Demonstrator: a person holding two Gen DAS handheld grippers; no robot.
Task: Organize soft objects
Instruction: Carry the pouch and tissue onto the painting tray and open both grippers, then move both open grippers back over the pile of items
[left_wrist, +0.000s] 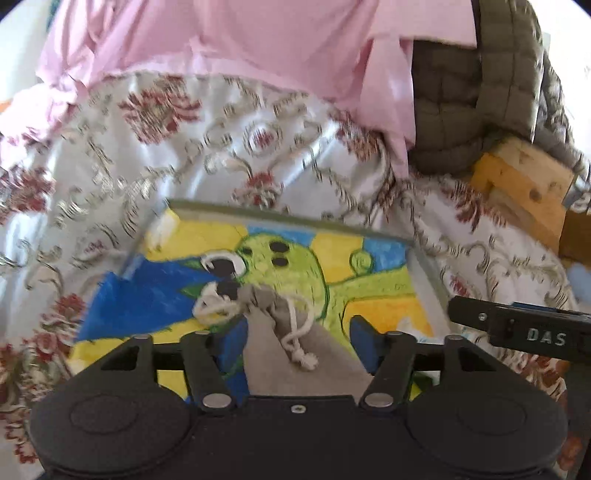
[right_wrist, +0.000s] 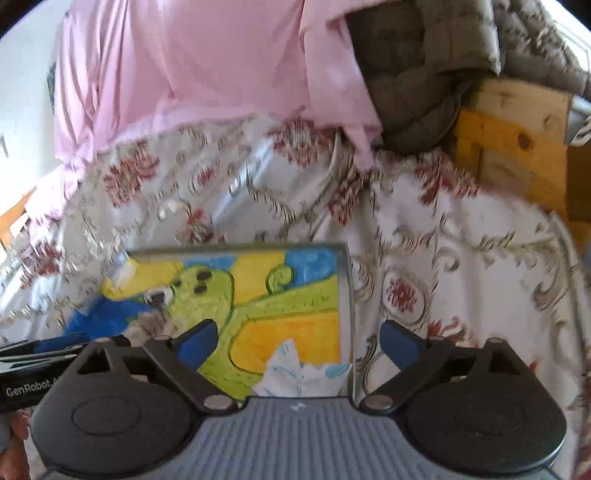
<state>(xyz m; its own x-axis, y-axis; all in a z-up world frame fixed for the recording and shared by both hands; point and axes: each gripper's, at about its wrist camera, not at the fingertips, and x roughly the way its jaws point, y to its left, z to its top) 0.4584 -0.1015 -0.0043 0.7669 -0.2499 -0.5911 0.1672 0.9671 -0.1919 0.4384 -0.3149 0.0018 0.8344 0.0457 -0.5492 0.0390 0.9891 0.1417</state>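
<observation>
**Grey pouch held over the painted tray**

A grey drawstring pouch (left_wrist: 291, 332) is gripped between the blue pads of the left gripper (left_wrist: 299, 338), just above a shallow tray (left_wrist: 295, 216) whose floor carries a bright green, yellow and blue painting. The tray rests on a flowered bedspread (left_wrist: 92, 177). The step in hand is judged to be the placing of the pouch into the tray; next, a short lowering and a release are called for, with the white cord (left_wrist: 218, 306) kept clear of the pads. The pouch looks limp and creased, its neck bunched and knotted. The right gripper (right_wrist: 299, 339) is spread wide and holds nothing, above crumpled white paper (right_wrist: 295, 373) in the tray's corner.
</observation>
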